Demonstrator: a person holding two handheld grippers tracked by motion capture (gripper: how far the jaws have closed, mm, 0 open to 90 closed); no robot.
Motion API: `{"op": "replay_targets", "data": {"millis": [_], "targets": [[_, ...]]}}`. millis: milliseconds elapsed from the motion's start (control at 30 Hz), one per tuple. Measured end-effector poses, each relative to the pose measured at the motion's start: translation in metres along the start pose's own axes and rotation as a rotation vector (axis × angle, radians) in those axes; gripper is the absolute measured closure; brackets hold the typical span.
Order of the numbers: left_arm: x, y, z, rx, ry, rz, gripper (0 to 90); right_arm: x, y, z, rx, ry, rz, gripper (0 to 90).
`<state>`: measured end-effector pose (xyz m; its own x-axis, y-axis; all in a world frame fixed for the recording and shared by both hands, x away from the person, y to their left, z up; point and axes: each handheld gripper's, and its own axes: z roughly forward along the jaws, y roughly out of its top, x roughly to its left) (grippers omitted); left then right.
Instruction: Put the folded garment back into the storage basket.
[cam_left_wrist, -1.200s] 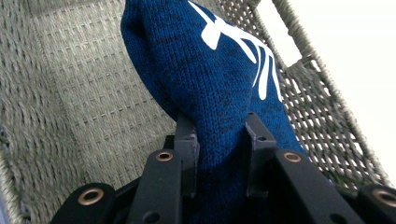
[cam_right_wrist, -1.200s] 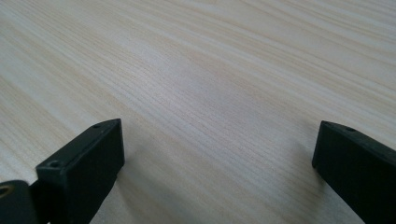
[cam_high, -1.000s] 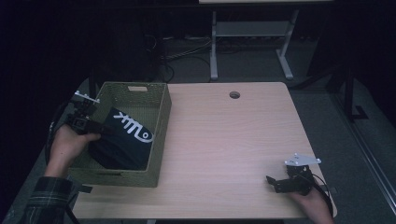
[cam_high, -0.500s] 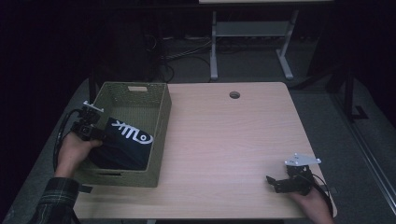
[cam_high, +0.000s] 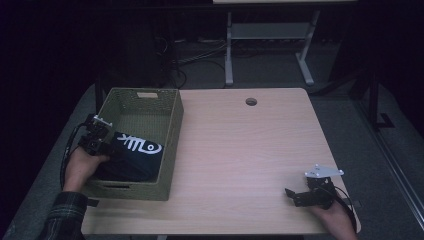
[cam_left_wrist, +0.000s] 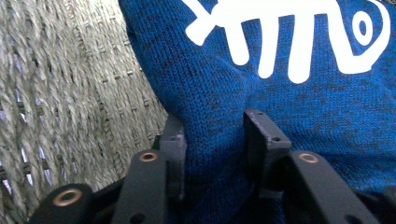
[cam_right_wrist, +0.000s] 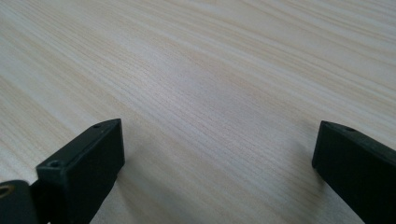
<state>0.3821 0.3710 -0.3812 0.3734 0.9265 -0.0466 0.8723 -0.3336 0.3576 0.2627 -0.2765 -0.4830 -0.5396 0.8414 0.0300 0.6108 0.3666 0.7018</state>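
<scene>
Left gripper (cam_high: 97, 140) sits at the left wall of the woven basket (cam_high: 172, 130), my hand behind it on the outside of the rim. In the left gripper view the gripper (cam_left_wrist: 215, 140) has a fold of the blue knit garment (cam_left_wrist: 299, 107) bunched between its jaws. The jaws have just been opening, but the fabric still fills the gap and touches both pads, so I read it as a loose clamp on the cloth.

Garment (cam_high: 132, 157) lies inside the basket, toward the near-left part, dark blue with a white fish-skeleton print (cam_high: 140, 145) facing up. In the left gripper view the print (cam_left_wrist: 289, 32) is just beyond the pinched fold, and the basket's woven wall (cam_left_wrist: 70, 93) runs along the left side, right beside the cloth.

Basket stands on the left end of the table (cam_high: 240, 145), one long side near the table's left edge, a handle slot in the far wall.

Right gripper (cam_high: 300, 196) rests low at the near-right corner of the table, well apart from the basket, pointing left. Its own view shows the jaws spread wide over bare wood grain (cam_right_wrist: 210, 93), gripper (cam_right_wrist: 215, 154) holding nothing.

Round cable hole (cam_high: 251, 101) sits near the table's far edge.
</scene>
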Motion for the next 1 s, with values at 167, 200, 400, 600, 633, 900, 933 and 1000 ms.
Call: {"op": "replay_targets", "data": {"millis": [167,200,400,600,633,900,933,1000], "targets": [[0.001,0.0,-0.004,-0.025,0.001,-0.01,50.3,0.0,0.0,0.0,0.0,0.0,0.0,2.0],[0.001,0.001,-0.005,-0.031,0.002,-0.014,47.0,0.0,0.0,0.0,0.0,0.0,0.0,2.0],[0.0,0.002,-0.021,-0.107,0.014,-0.006,31.3,0.0,0.0,0.0,0.0,0.0,0.0,2.0],[-0.007,0.005,-0.041,-0.163,0.004,0.012,28.6,0.0,0.0,0.0,0.0,0.0,0.0,2.0],[-0.009,0.006,-0.043,-0.175,-0.001,0.014,28.4,0.0,0.0,0.0,0.0,0.0,0.0,2.0],[-0.036,0.015,-0.049,-0.231,-0.035,0.057,20.2,0.0,0.0,0.0,0.0,0.0,0.0,2.0],[-0.04,0.016,-0.05,-0.239,-0.04,0.059,19.0,0.0,0.0,0.0,0.0,0.0,0.0,2.0],[-0.047,0.019,-0.051,-0.252,-0.047,0.072,16.6,0.0,0.0,0.0,0.0,0.0,0.0,2.0]]}}
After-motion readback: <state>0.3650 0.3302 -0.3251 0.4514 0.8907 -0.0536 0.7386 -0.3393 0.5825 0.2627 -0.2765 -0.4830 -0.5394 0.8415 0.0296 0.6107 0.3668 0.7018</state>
